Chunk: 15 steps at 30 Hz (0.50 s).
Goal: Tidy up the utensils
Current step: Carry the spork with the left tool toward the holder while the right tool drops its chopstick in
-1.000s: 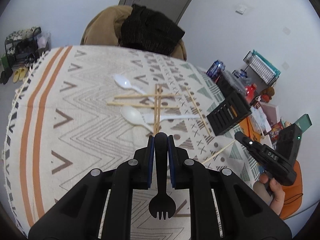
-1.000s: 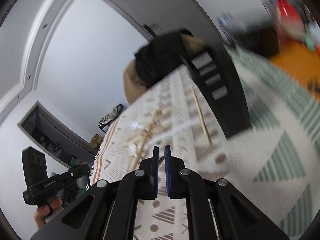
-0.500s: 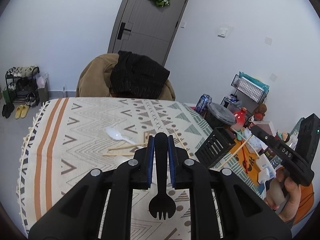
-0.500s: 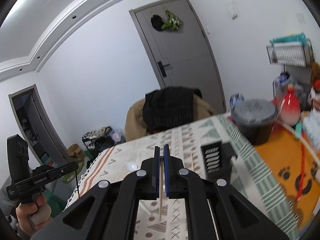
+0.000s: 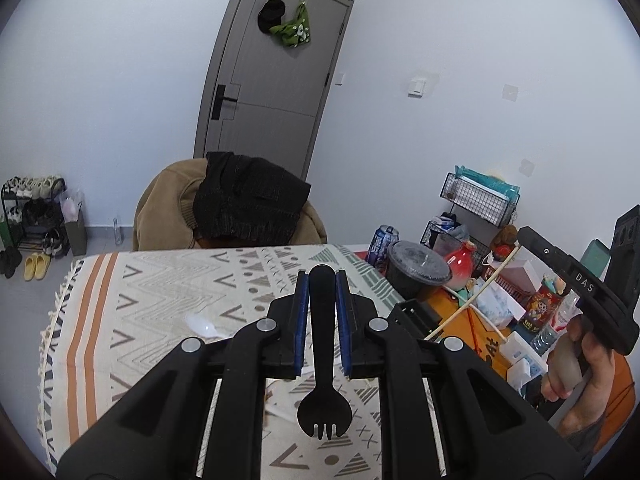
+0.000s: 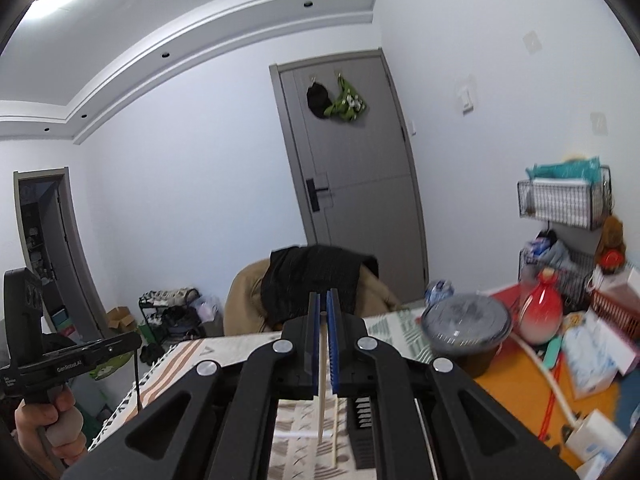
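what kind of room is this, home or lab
Most likely a lived-in home: a shoe rack by the wall, a jacket draped over a chair at a cloth-covered table, and hats hung on the door.

White walls, grey door [image 5: 276, 92] with hanging cloths, shoe rack [image 5: 30, 212] on grey floor, jacket-draped chair [image 5: 228, 212], wire shelves [image 6: 564, 204], recessed ceiling lights.

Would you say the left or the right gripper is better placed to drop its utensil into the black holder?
Probably right: its chopstick hangs beside the holder just below, whereas the left spork sits farther off.
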### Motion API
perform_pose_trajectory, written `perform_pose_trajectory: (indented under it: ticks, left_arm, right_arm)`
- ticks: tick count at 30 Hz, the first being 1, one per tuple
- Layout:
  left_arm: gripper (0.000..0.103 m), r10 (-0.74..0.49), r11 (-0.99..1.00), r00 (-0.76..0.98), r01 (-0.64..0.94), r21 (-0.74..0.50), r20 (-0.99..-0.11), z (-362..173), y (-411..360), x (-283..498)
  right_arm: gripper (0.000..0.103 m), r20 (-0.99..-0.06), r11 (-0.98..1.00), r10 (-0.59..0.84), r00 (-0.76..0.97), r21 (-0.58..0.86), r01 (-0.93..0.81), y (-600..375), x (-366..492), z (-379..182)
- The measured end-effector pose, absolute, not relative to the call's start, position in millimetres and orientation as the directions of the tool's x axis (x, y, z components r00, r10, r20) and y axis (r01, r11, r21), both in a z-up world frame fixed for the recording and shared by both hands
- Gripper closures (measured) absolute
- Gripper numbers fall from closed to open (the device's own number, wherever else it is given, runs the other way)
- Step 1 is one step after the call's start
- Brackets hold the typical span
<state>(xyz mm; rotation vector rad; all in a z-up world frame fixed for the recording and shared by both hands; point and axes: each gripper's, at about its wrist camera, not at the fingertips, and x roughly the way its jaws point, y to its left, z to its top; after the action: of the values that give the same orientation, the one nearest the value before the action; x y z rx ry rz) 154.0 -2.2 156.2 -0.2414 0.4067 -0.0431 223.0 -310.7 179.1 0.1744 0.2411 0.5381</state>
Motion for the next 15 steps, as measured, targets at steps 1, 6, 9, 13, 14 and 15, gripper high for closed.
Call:
perform_pose_trajectory:
  ticks: [1, 6, 9, 13, 14, 15]
  left_arm:
    - [0.089, -0.089, 0.972, 0.922, -0.003, -0.237, -0.378, 160, -4, 156]
    - [0.089, -0.086, 0.976, 0.937, 0.011, -0.22, -0.337, 174, -15, 164]
    - [0.089, -0.081, 0.978, 0.943, 0.014, -0.206, -0.321, 178, -23, 170]
    - [0.089, -0.085, 0.979, 0.947, 0.022, -0.203, -0.309, 179, -33, 180]
    - [0.089, -0.088, 0.979, 0.948, 0.026, -0.202, -0.305, 179, -36, 184]
    - [0.089, -0.092, 0.979, 0.949, 0.03, -0.202, -0.301, 178, -39, 188]
  right_arm:
    - [0.099, -0.173, 0.846, 0.523, 0.835, 0.223, -0.484, -314, 224, 183]
    - [0.099, -0.164, 0.874, 0.479, 0.862, 0.173, -0.453, -317, 226, 191]
    - [0.099, -0.18, 0.884, 0.465, 0.867, 0.15, -0.443, -314, 237, 183]
    - [0.097, -0.218, 0.866, 0.5, 0.838, 0.159, -0.475, -309, 250, 167]
    - [0.087, -0.233, 0.859, 0.511, 0.827, 0.173, -0.482, -309, 253, 163]
    - [0.077, -0.244, 0.854, 0.519, 0.819, 0.185, -0.486, -310, 254, 159]
